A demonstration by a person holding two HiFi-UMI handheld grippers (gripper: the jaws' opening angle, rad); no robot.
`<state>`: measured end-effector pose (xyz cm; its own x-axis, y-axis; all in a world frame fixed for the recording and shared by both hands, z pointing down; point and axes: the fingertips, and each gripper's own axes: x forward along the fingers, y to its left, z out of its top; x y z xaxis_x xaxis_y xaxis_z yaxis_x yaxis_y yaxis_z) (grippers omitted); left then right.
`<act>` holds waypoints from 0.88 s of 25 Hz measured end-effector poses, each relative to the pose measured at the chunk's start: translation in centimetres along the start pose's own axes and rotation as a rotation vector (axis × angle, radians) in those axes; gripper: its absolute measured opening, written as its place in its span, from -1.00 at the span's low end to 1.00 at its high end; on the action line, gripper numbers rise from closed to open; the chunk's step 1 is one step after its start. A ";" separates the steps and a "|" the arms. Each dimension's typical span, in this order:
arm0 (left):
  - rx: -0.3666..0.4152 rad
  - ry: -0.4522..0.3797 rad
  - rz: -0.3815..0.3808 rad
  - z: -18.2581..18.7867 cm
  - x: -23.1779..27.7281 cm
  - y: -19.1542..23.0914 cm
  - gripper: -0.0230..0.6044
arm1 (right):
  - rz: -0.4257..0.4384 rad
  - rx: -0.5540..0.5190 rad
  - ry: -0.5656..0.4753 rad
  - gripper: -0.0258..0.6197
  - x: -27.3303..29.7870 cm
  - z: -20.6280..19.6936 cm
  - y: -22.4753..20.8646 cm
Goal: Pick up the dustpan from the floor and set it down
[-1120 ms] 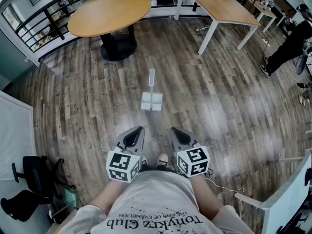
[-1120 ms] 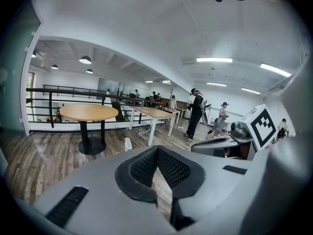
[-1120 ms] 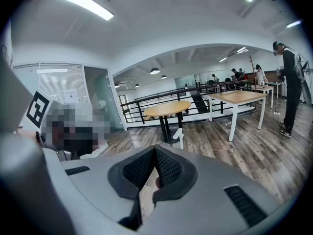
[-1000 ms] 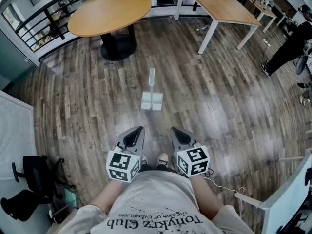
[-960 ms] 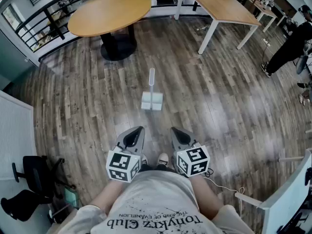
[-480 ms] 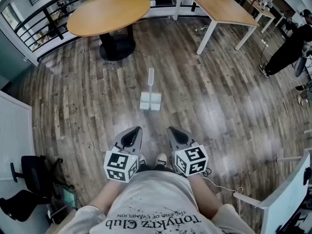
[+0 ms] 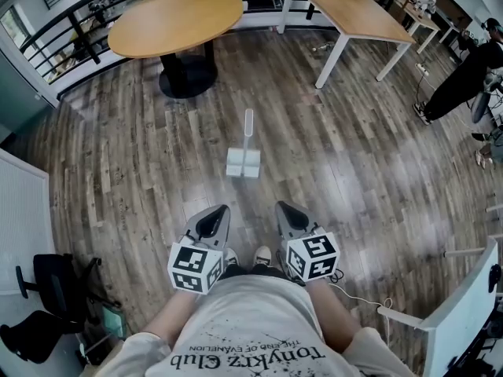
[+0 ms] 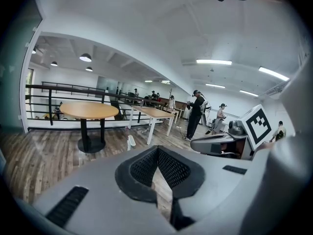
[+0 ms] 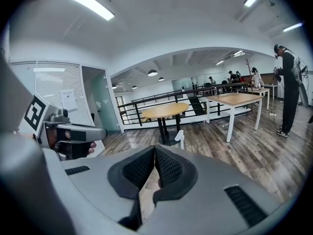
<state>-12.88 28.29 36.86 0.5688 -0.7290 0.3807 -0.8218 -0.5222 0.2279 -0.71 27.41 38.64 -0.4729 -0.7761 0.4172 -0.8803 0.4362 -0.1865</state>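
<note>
A white dustpan lies on the wood floor ahead of me, its long handle pointing away. My left gripper and right gripper are held side by side in front of my body, well short of the pan. Both are shut with nothing between the jaws. The left gripper view has its shut jaws in front, with the dustpan small beyond them. Over the shut jaws in the right gripper view, the dustpan stands out against the floor.
A round wooden table on a black pedestal stands beyond the dustpan. A rectangular white-legged table is at the back right. A person in black stands at the far right. A black office chair is at the lower left and a white desk at the lower right.
Both grippers stay shut and close together, with only a slight drift of the left one. The dustpan lies where it was.
</note>
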 end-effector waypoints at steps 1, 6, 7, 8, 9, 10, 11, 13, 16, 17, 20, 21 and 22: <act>0.000 0.001 -0.003 -0.1 -0.2 0.3 -0.85 | -0.003 0.000 -0.003 -0.84 0.0 0.0 0.2; 0.014 -0.007 -0.023 0.4 -0.8 1.7 -0.85 | -0.014 -0.019 -0.024 -0.84 0.4 0.3 1.9; 0.019 -0.006 -0.029 0.4 -0.7 1.7 -0.85 | -0.017 -0.022 -0.026 -0.84 0.4 0.3 2.0; 0.022 -0.003 -0.036 0.4 -0.6 1.7 -0.85 | -0.021 -0.024 -0.027 -0.84 0.5 0.4 2.0; 0.023 0.000 -0.042 0.3 -0.5 1.7 -0.85 | -0.024 -0.025 -0.028 -0.84 0.5 0.5 2.0; 0.024 0.003 -0.048 0.3 -0.4 1.7 -0.85 | -0.028 -0.024 -0.028 -0.84 0.6 0.5 1.9; 0.024 0.006 -0.053 0.2 -0.2 1.7 -0.85 | -0.029 -0.018 -0.028 -0.84 0.6 0.5 1.7; 0.029 0.017 -0.055 0.0 0.3 1.8 -0.85 | -0.024 0.008 -0.031 -0.84 0.9 0.4 1.2; 0.032 0.029 -0.050 -0.1 1.5 2.1 -0.85 | -0.024 0.033 -0.032 -0.84 1.5 0.3 0.0; 0.032 0.029 -0.048 0.0 2.0 2.2 -0.85 | -0.024 0.035 -0.031 -0.84 1.9 0.4 -0.5; 0.029 0.028 -0.033 0.7 3.7 3.0 -0.85 | -0.012 0.036 -0.026 -0.84 3.5 0.9 -1.9; 0.026 0.029 -0.026 0.9 4.4 3.2 -0.85 | -0.006 0.033 -0.024 -0.84 4.1 1.2 -2.4; 0.023 0.029 -0.022 1.2 5.1 3.4 -0.85 | 0.000 0.027 -0.023 -0.84 4.6 1.7 -3.0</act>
<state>-12.70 22.27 38.55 0.5854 -0.7041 0.4019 -0.8079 -0.5482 0.2163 -0.34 21.82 39.64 -0.4738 -0.7863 0.3965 -0.8807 0.4241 -0.2112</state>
